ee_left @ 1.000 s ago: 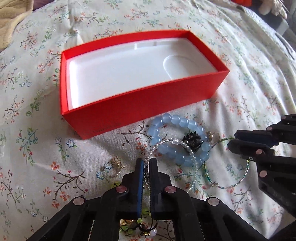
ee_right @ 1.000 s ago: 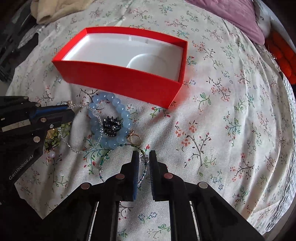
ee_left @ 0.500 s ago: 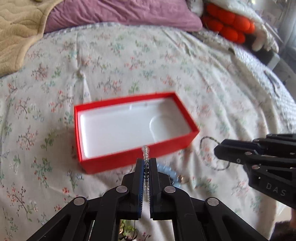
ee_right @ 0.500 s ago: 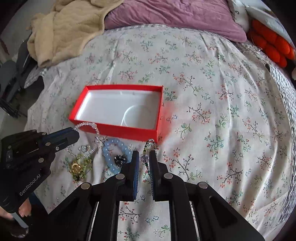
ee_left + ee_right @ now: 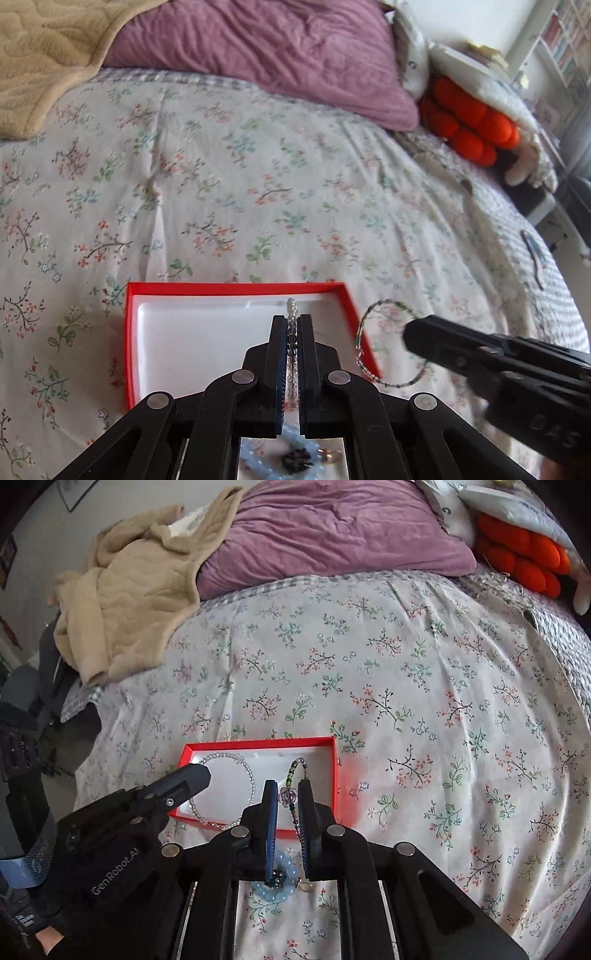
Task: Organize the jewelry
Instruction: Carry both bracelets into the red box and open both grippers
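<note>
Nearest of all, on the flowered bed, a pale blue bead bracelet lies with a small dark ornament inside its ring and a little gold ring just beside it; all three show only through the gaps under the tongs, and they lie just off the near long side of the red box. Above them, the left tongs are clenched on a clear bead bracelet, whose loop hangs in the air in front of the box's left half, as the right wrist view has it. The right tongs grip a green seed-bead bracelet by its clear round bead, which sits between the two blue pads; the thin strand curves up past the tips and in the left wrist view stands as a ring off the box's right end. Beyond both, the box rests open on the bed with its white moulded liner bare. Farther up, at the head of the bed, a purple pillow lies across the middle, a beige blanket is heaped at the left corner, and an orange plush thing sits at the right corner.
</note>
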